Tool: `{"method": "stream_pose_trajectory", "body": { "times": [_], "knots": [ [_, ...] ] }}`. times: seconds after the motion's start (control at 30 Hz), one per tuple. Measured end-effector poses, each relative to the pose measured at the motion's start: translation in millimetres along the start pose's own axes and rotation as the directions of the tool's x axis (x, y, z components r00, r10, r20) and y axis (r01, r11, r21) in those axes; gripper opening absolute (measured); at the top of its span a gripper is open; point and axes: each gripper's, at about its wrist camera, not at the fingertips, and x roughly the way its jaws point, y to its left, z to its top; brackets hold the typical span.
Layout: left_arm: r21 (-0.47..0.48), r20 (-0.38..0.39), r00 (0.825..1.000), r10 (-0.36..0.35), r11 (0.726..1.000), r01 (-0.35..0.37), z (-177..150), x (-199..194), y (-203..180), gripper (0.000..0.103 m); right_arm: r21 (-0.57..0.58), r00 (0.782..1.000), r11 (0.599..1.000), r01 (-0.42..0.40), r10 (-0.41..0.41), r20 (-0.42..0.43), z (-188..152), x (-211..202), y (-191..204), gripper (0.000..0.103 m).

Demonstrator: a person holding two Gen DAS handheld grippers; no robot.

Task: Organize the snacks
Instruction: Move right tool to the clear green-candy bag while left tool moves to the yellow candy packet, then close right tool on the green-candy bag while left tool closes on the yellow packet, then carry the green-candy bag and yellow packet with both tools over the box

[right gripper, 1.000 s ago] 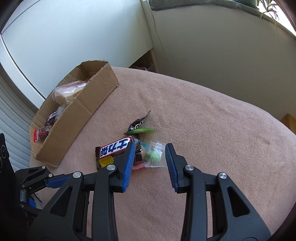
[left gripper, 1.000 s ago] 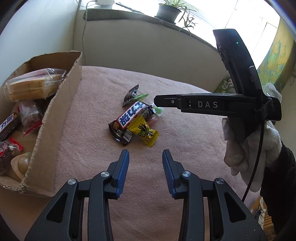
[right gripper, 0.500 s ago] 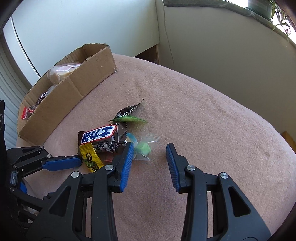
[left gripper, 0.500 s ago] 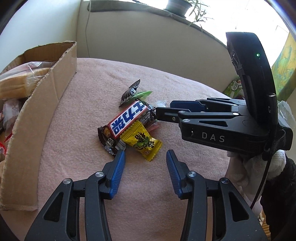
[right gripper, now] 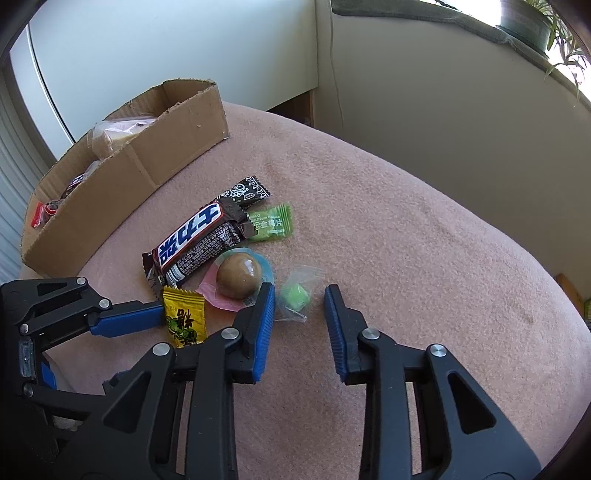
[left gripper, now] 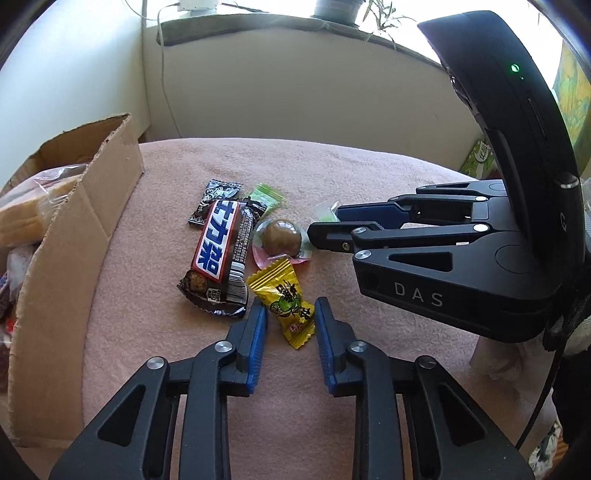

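Loose snacks lie on the pink blanket: a brown chocolate bar (left gripper: 221, 256) (right gripper: 195, 243), a round brown jelly cup (left gripper: 282, 236) (right gripper: 239, 276), a black sachet (left gripper: 214, 199), a green sachet (right gripper: 271, 223), a yellow candy (left gripper: 290, 308) (right gripper: 183, 317) and a clear-wrapped green candy (right gripper: 295, 297). My left gripper (left gripper: 289, 321) is open, its fingertips on either side of the yellow candy. My right gripper (right gripper: 300, 302) is open around the clear-wrapped green candy.
A cardboard box (left gripper: 74, 236) (right gripper: 147, 162) at the left holds bagged bread (left gripper: 22, 218) and other snacks. A beige wall and a windowsill with a potted plant (left gripper: 338, 9) stand behind the blanket.
Both grippers have moved down and forward onto the snack pile. The left now straddles the yellow candy, the right the clear-wrapped green candy.
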Motion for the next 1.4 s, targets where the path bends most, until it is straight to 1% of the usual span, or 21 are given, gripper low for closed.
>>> {"method": "stream_pose_trajectory", "body": {
  "times": [0.07, 0.17, 0.5, 0.7, 0.8, 1.03, 1.4],
  "knots": [
    [0.001, 0.001, 1.000, -0.001, 1.000, 0.001, 0, 1, 0, 0.014, 0.006, 1.000, 1.000, 0.005, -0.005, 0.003, 0, 0, -2, 0.020],
    [-0.008, 0.002, 1.000, -0.007, 1.000, 0.007, -1, 0, 1, 0.010, 0.020, 1.000, 1.000, 0.001, -0.001, 0.006, 0, -1, -3, 0.019],
    [-0.049, 0.013, 0.999, -0.039, 0.998, 0.040, -1, -5, 27, 0.010, 0.066, 0.999, 0.998, 0.015, -0.018, 0.035, -10, -15, -8, 0.019],
    [-0.067, 0.052, 0.997, -0.055, 0.996, 0.058, -4, -27, 44, 0.010, 0.093, 0.998, 0.996, 0.016, -0.022, 0.057, -15, -30, -10, 0.019],
    [-0.073, 0.075, 0.996, -0.057, 0.995, 0.063, -7, -50, 51, 0.010, 0.098, 0.997, 0.995, 0.015, -0.022, 0.071, -15, -38, -7, 0.019],
    [-0.104, 0.118, 0.992, -0.051, 0.993, 0.064, -18, -82, 72, 0.010, 0.083, 0.995, 0.996, 0.014, -0.022, 0.100, -14, -58, 11, 0.019],
    [-0.157, 0.170, 0.986, -0.003, 0.987, 0.030, -30, -106, 109, 0.010, 0.023, 0.990, 1.000, -0.021, 0.017, 0.138, 3, -70, 59, 0.019]
  ]
}}
